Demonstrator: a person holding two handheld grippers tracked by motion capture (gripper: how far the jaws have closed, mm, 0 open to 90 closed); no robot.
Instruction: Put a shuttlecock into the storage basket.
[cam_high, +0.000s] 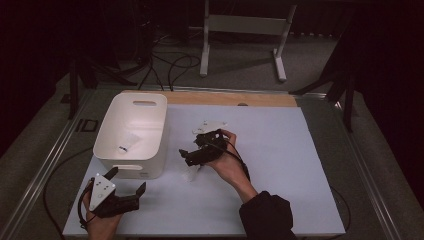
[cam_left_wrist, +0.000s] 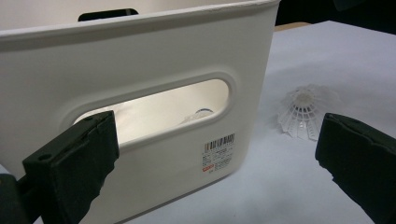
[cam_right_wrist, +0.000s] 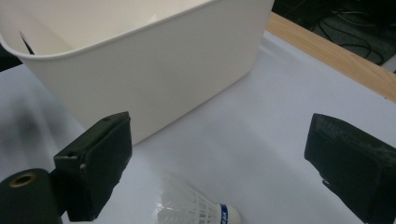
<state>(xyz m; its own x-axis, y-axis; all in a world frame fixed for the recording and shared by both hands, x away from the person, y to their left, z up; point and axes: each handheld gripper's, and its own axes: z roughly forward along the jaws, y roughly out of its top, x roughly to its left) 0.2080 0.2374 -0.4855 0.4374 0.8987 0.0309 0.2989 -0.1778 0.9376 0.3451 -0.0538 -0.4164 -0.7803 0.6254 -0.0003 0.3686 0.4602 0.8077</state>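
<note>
Right gripper view: a white plastic shuttlecock (cam_right_wrist: 194, 209), latticed skirt, blue-banded cork, lies sideways on the table (cam_right_wrist: 261, 140) at six o'clock between the right gripper (cam_right_wrist: 224, 158)'s released jaws; the left gripper (cam_high: 127, 186) is likewise spread.

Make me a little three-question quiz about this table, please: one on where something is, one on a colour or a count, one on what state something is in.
1. Where is the shuttlecock on the table?
A. Under the bin
B. On the white mat right of the bin
C. On the wooden strip

2. What colour is the band on its cork?
A. Red
B. Green
C. Blue

3. How stand the right gripper's jaws?
A. Apart, empty
B. Closed on the shuttlecock
C. Clamped on the bin's rim

Answers:
1 B: the left gripper view shows it lying on the mat past the bin's corner.
2 C: the right gripper view shows a blue band.
3 A: there the jaws stand wide, the shuttlecock lying low between them, untouched.
</note>
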